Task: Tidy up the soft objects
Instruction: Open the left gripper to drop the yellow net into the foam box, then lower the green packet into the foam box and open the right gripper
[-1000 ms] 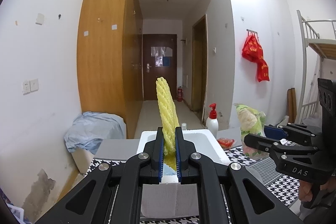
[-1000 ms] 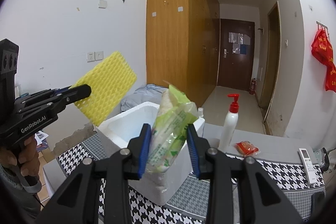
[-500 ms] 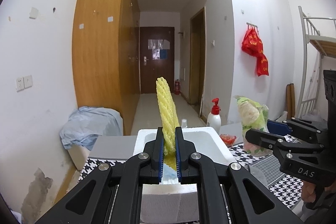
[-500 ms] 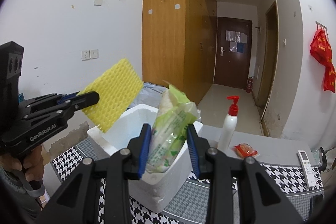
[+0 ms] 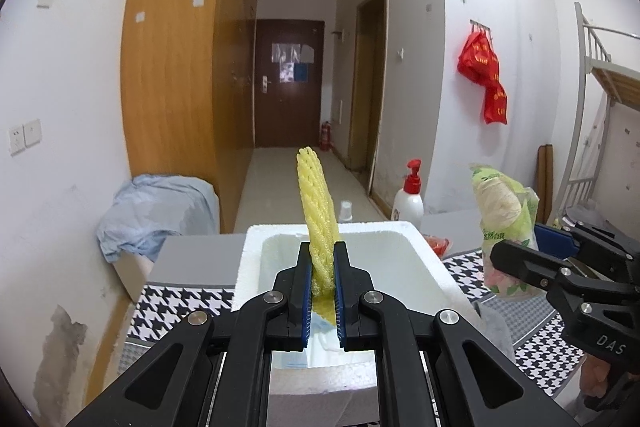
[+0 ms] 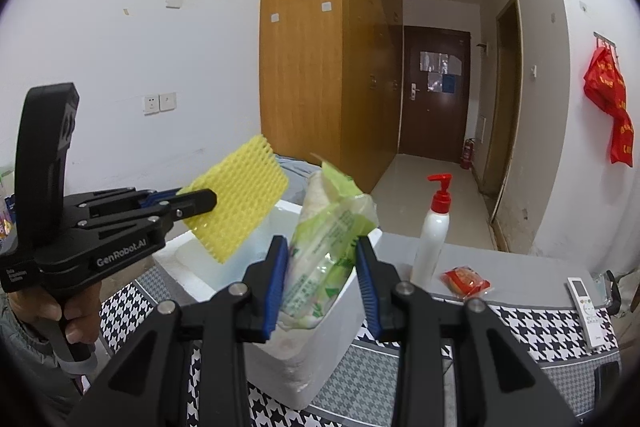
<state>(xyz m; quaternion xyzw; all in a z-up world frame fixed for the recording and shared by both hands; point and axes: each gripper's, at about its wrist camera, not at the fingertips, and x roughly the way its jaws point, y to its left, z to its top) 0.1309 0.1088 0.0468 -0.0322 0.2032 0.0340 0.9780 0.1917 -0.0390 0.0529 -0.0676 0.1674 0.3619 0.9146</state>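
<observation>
yellow foam net [image 5: 318, 227] stands upright over the white box [image 5: 252, 267], clamped in the left claw [image 5: 323, 283]. right claw [image 6: 322, 279] grips a green bag [image 6: 328, 239] at the box's right side, above the tabletop [image 6: 532, 323].

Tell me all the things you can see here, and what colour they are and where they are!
foam net sheet: one, yellow, held up over the box
plastic packet: one, green and white, held at the box's near side
foam box: one, white, open, on the table
table: one, black-and-white check cloth
pump bottle: one, white with red top, behind the box
small packet: one, red, beside the bottle
remote control: one, white, table's right end
wardrobe: one, wooden, left of the hallway
hanging bags: red, on the right wall
left gripper: black, blue pads, shut on the foam net sheet
right gripper: black, blue pads, shut on the plastic packet
</observation>
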